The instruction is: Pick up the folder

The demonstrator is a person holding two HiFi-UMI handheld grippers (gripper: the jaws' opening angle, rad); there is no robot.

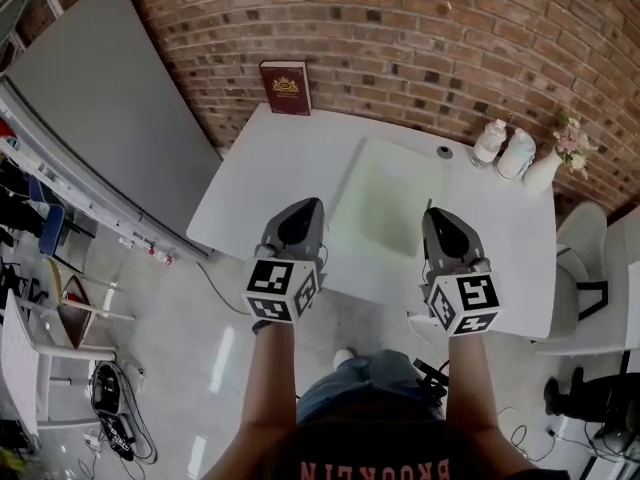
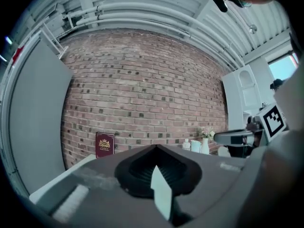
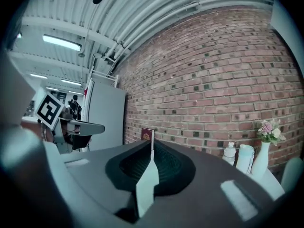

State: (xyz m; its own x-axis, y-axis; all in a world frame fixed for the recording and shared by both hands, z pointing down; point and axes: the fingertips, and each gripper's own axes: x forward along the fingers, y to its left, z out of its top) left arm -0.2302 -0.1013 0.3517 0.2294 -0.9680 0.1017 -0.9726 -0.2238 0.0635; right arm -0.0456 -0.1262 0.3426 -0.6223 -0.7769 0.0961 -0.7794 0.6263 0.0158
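Note:
The folder (image 1: 385, 208), pale green and flat, lies on the white table (image 1: 260, 183), right of its middle. My left gripper (image 1: 305, 204) hovers over the table's near edge, just left of the folder, shut and empty (image 2: 156, 147). Over the folder's near right corner hangs my right gripper (image 1: 430, 211); its jaws stand a thin slit apart with nothing between them (image 3: 152, 139). Neither touches the folder. Both point level toward the brick wall. In both gripper views the gripper's own body hides the folder.
A dark red book (image 1: 286, 88) stands against the wall at the table's back left. Two white bottles (image 1: 489, 141) and a vase with flowers (image 1: 545, 168) stand at the back right. A grey panel (image 1: 100, 98) leans at left, a white chair (image 1: 590, 278) at right.

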